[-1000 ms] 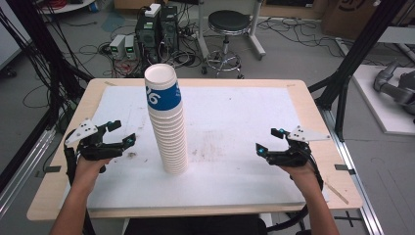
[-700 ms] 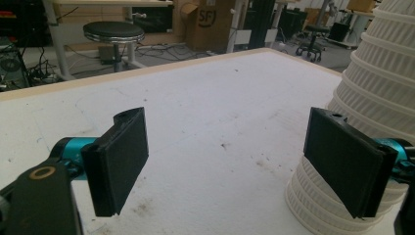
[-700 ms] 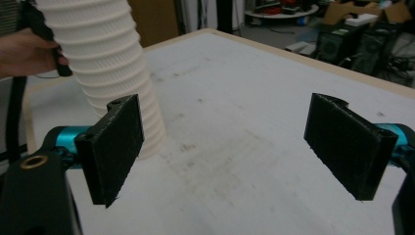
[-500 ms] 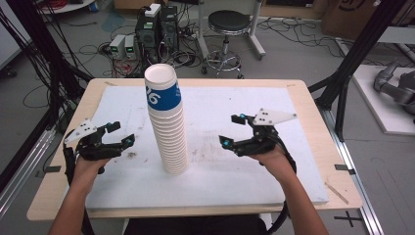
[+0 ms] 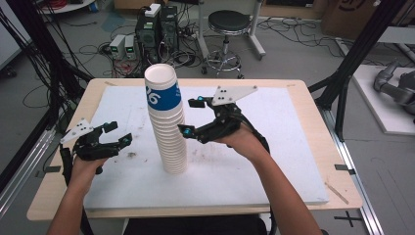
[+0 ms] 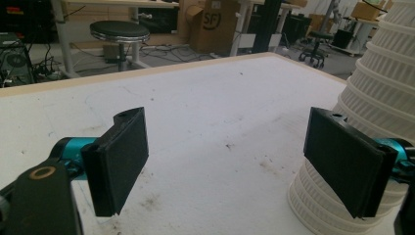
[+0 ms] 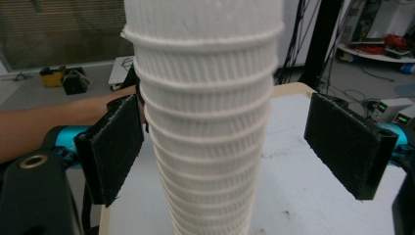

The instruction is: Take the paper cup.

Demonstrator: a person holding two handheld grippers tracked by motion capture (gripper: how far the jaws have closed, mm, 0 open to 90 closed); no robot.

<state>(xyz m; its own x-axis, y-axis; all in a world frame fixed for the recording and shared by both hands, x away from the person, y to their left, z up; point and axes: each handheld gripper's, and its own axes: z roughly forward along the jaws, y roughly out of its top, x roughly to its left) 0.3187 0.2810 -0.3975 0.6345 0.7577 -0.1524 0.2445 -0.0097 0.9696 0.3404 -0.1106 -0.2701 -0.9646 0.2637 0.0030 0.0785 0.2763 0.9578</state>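
A tall stack of paper cups (image 5: 167, 122) is seen standing upside down near the middle of the white-topped counter (image 5: 274, 166), its top cup banded blue. The right tool (image 5: 192, 117) is held at mid-height of the stack, jaws spread wide to either side of it without contact. The left tool (image 5: 117, 133) is held low over the counter, left of the stack's base, jaws wide and holding nothing.

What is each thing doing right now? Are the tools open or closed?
Cup stack: upside down, upright, standing on the table, nothing gripping it.
Right tool: open, jaws either side of the stack, not squeezing.
Left tool: open, empty, low beside the stack.
Table: white top, scuffed.
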